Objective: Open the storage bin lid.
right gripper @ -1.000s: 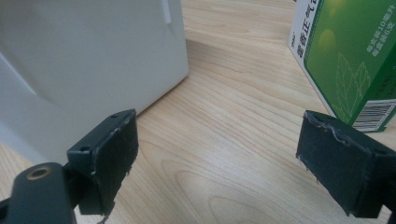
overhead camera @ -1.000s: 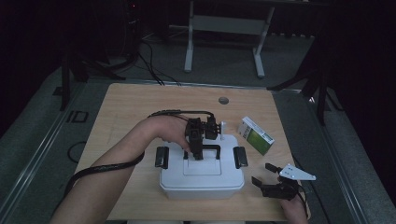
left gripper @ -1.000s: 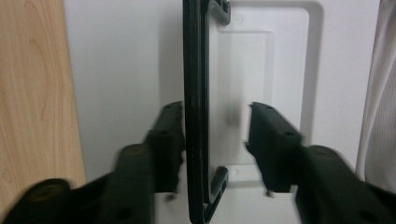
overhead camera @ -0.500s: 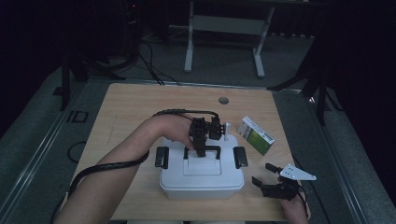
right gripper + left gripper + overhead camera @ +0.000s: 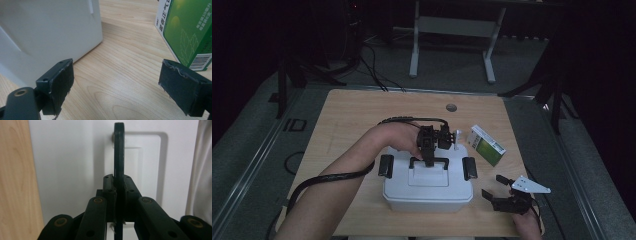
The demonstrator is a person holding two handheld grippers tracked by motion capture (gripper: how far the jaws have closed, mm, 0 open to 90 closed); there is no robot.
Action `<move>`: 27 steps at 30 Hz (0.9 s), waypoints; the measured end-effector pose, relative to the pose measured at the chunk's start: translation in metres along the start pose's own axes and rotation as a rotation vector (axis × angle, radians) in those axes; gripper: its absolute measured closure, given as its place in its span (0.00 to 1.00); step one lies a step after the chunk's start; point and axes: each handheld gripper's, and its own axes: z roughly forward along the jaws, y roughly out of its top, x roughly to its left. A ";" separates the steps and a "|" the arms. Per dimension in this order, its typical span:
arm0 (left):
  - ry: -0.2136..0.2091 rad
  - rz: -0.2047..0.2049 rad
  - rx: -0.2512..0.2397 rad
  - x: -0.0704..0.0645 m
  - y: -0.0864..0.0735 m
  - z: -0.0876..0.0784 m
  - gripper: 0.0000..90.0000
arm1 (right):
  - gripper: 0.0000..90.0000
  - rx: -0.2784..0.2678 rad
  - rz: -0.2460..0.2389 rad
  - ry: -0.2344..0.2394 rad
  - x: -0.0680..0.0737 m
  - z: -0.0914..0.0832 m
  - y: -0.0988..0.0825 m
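White plastic box (image 5: 427, 187) is sitting near the front edge of the wooden table (image 5: 352, 115), lid on, both side latches (image 5: 385, 166) looking flipped out. Left gripper (image 5: 430, 159) is pointing down at the lid, its jaws having just been closing and now clamping the dark handle (image 5: 119, 152). Right gripper (image 5: 498, 191) is resting beside the box, jaws wide apart and empty, the green carton (image 5: 486, 145) just beyond. Judged progress: handle gripped; lifting the lid is still remaining.

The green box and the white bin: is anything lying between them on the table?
No. In the right gripper view, bare wood runs between the bin and the green box. The high view shows the same gap, with the right tool nearer the person.
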 end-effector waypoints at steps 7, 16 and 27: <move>-0.001 -0.007 0.001 -0.002 0.001 -0.002 0.94 | 0.14 0.001 0.003 0.000 0.000 0.000 0.000; -0.009 -0.008 -0.018 -0.004 -0.003 -0.018 0.94 | 0.14 0.001 0.003 0.002 -0.001 0.000 -0.001; 0.005 -0.019 -0.037 -0.006 -0.019 -0.038 0.94 | 0.14 0.002 0.006 0.001 0.000 0.000 0.000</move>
